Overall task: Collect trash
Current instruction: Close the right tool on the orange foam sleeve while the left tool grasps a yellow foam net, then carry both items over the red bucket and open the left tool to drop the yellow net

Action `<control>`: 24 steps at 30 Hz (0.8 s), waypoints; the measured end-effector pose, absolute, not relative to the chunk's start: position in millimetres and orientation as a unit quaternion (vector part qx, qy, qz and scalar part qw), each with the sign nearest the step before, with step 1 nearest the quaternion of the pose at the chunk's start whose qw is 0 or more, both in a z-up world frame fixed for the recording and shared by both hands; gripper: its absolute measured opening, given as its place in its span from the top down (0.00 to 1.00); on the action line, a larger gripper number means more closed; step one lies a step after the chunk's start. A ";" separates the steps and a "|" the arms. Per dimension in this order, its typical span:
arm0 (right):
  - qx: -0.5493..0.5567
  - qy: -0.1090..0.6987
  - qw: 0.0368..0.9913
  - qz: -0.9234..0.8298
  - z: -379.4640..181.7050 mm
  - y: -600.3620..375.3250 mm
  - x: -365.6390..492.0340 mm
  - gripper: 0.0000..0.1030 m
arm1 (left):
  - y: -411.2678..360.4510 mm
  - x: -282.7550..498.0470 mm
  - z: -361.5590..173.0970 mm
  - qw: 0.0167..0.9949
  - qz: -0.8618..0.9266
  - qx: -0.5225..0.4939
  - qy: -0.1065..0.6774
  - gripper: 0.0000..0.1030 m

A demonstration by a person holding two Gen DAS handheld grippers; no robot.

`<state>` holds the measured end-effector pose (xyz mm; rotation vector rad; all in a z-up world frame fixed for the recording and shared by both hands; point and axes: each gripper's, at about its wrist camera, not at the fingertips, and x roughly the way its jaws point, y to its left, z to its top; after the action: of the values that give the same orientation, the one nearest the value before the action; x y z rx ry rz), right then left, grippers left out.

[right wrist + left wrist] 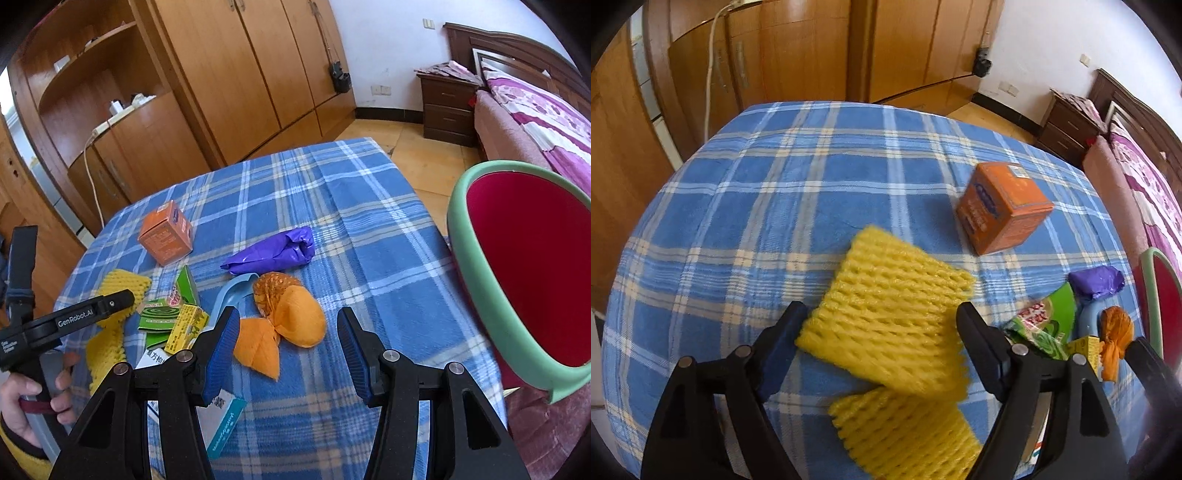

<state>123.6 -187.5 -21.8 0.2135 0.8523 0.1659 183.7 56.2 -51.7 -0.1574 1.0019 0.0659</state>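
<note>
The left gripper (882,325) is hanging over the blue plaid tablecloth (757,192) with its jaws spread wide; a yellow foam fruit net (886,317) is lying between the two fingers, blurred, and neither pad is pressing on it. A second yellow foam net (905,439) is lying just below it, partly under the first. The right gripper (286,345) is pointing down at an orange mesh bag (291,317), its jaws standing partly open and empty, the bag's lower end sitting just beside the left blue pad. Beyond the bag, a crumpled purple wrapper (273,251) is resting near a light blue plastic scoop (231,291). An orange carton (166,232) is standing apart from the pile, while green mosquito-coil boxes (166,314) and a yellow box (184,328) are crowding together left of the scoop. A green-rimmed red bin (524,273) is waiting just off the table's right edge.
</note>
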 end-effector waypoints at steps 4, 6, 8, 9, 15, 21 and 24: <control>0.103 0.410 0.903 0.079 -24.3 -185.7 126.0 0.46 | 50.3 182.4 -50.8 0.881 0.017 -0.070 0.468 0.35; 0.103 0.411 0.902 0.081 -26.8 -185.4 127.2 0.53 | 48.3 181.8 -49.8 0.883 0.009 -0.074 0.463 0.48; 0.102 0.416 0.900 0.084 -29.2 -184.2 129.1 0.59 | 47.0 181.8 -49.2 0.883 -0.001 -0.079 0.462 0.58; 0.102 0.418 0.899 0.085 -30.9 -182.7 129.9 0.62 | 46.4 181.8 -49.0 0.883 -0.008 -0.084 0.462 0.64; 0.109 0.421 0.895 0.096 -37.1 -180.8 128.4 0.79 | 40.9 179.3 -46.5 0.882 -0.027 -0.095 0.462 0.86; 0.110 0.409 0.901 0.095 -30.7 -182.0 121.4 0.85 | 35.8 171.0 -37.6 0.886 -0.029 -0.090 0.453 0.88; 0.115 0.396 0.906 0.094 -22.3 -186.0 114.0 0.85 | 32.4 164.8 -28.2 0.893 -0.028 -0.081 0.441 0.88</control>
<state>114.0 -186.0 -22.3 0.2383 0.8172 0.1943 164.8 32.4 -28.2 -0.1671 0.9151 -0.0586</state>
